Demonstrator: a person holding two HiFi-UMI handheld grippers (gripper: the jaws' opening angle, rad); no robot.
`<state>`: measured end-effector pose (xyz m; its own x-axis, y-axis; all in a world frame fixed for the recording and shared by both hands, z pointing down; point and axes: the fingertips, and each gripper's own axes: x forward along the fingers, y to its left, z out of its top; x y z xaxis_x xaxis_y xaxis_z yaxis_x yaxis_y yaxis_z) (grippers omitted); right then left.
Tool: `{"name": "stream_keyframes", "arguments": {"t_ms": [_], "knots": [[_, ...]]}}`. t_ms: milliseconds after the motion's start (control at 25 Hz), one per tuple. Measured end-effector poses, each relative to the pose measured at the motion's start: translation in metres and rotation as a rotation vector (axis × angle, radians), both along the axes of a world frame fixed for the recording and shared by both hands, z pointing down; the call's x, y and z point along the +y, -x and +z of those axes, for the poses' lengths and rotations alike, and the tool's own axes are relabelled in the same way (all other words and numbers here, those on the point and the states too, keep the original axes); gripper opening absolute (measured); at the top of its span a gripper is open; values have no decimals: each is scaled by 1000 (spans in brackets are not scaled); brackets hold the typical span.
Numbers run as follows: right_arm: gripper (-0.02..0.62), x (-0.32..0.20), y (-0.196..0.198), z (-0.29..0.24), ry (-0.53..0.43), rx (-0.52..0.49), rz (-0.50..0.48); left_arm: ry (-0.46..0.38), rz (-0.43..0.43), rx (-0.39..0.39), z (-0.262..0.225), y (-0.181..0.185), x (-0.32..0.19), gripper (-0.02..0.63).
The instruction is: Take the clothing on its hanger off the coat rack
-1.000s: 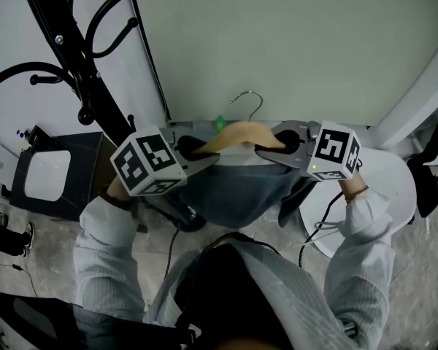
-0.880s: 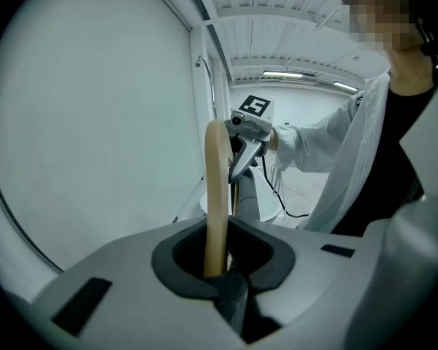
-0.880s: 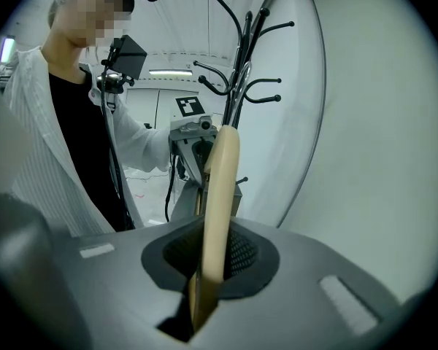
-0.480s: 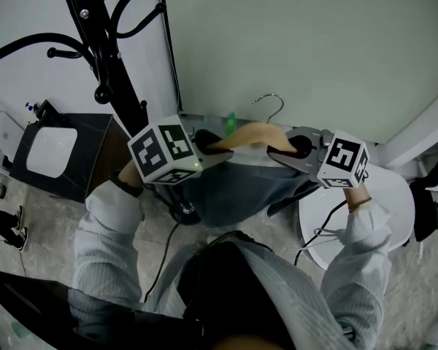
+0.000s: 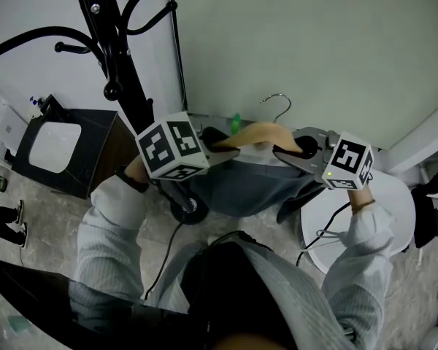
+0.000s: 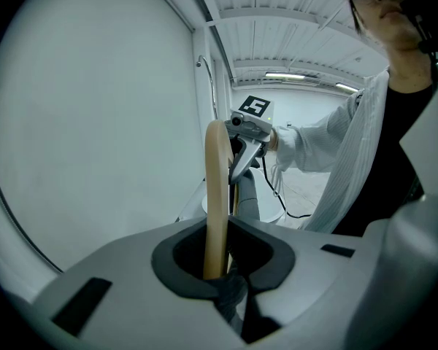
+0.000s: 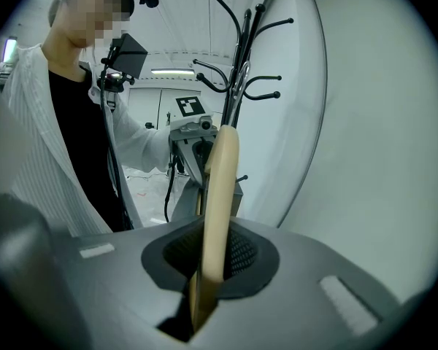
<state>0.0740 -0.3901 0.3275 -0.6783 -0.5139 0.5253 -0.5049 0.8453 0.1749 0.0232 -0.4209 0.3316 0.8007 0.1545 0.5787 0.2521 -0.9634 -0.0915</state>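
Observation:
A pale wooden hanger (image 5: 257, 133) with a metal hook (image 5: 279, 105) is held level in mid-air, away from the black coat rack (image 5: 120, 64). A dark grey garment (image 5: 252, 184) hangs from it. My left gripper (image 5: 213, 141) is shut on the hanger's left arm, and my right gripper (image 5: 286, 152) is shut on its right arm. The wooden hanger (image 6: 216, 195) runs upright between the closed jaws in the left gripper view, with grey cloth caught below. In the right gripper view, the hanger (image 7: 217, 203) stands likewise between the jaws, with the rack (image 7: 241, 57) behind.
A pale green wall (image 5: 314, 42) stands just beyond the hanger. A round white table (image 5: 379, 210) is at lower right, with a cable on it. A black cabinet with a white top (image 5: 55, 148) sits at left, next to the rack's base (image 5: 186, 206).
Both grippers and the hanger have moved slightly right in the view; the coat rack has shifted right and nearer to the left gripper. Both grips are unchanged.

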Motion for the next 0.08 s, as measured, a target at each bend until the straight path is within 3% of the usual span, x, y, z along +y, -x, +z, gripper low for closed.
{"name": "stream_keyframes", "arguments": {"t_ms": [80], "knots": [[22,0,1,-1,-3,3,1,-2,1,4,-1,0,0,46]]}}
